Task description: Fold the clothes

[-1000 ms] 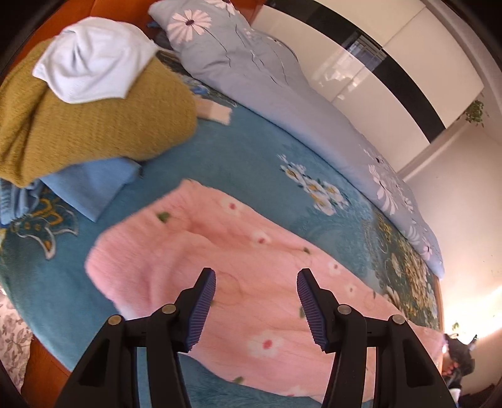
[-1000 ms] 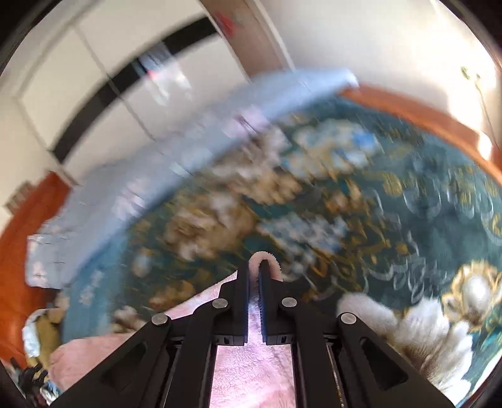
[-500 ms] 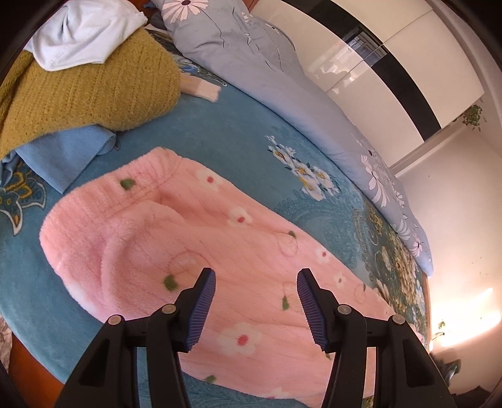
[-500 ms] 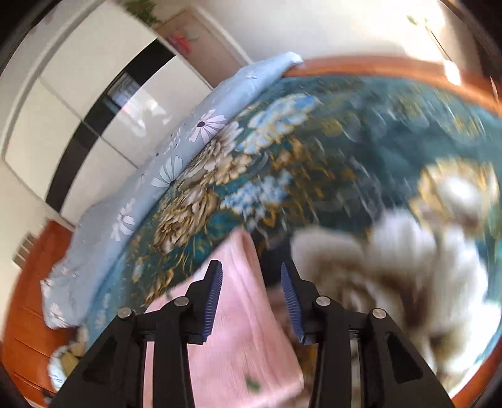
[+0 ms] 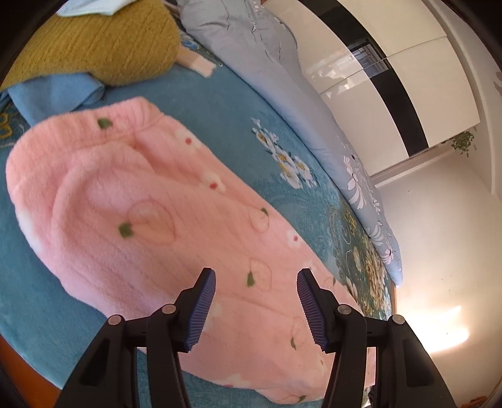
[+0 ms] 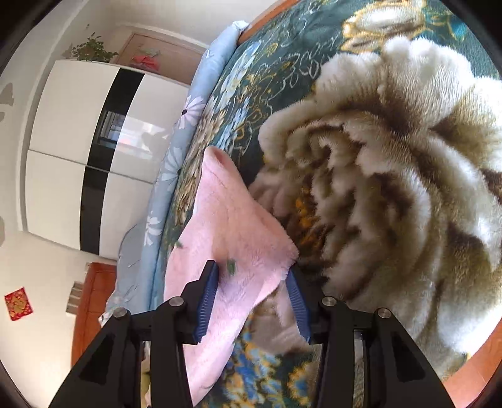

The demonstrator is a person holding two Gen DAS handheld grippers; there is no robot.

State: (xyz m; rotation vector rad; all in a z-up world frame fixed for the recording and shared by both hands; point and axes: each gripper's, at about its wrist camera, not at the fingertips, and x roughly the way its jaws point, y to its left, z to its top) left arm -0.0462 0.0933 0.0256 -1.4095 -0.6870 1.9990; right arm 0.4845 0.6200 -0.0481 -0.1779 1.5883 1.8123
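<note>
Pink fleece garment (image 5: 163, 219) lies flat on the blue bedspread (image 5: 219, 103). Left gripper (image 5: 255, 306) hovers above it, fingers spread. Right gripper (image 6: 252, 301), released too, straddles its end

Both tools: black angular frames, silver screws, blue ribbed pads (image 5: 200, 306) on the fingers.

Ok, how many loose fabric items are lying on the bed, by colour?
Pink: 1, the garment
Mustard: 1, the knit
Blue: 1, the cloth
White: 1, the cloth on the knit
Total: 4
</note>
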